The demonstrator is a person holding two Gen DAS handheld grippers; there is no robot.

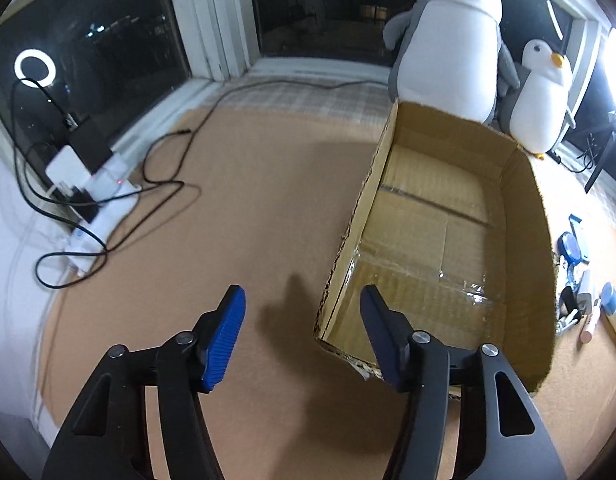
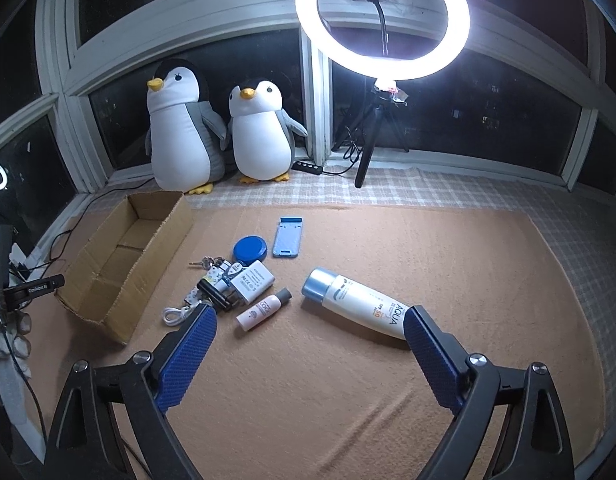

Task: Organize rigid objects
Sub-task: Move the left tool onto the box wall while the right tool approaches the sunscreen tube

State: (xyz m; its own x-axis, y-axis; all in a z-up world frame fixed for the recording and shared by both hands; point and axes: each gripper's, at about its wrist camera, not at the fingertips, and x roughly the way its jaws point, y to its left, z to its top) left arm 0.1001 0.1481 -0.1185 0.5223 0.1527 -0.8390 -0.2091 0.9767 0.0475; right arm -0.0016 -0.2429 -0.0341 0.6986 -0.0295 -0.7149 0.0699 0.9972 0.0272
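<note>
2 grippers, left gripper (image 1: 302,300) and right gripper (image 2: 309,322), gape wide, holding nothing; white sunscreen bottle (image 2: 355,304) lies flat.

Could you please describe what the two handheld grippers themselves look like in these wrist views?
Both look alike. The left gripper and right gripper each have two black, angular linkage arms with triangular cut-outs and silver round pivot bolts. Each finger ends in a flat blue pad with fine ribbed texture. No cables or printed markings show on the fingers themselves.

Matt cardboard box (image 1: 523,208), fuzzy cloth mat (image 2: 347,380)
</note>
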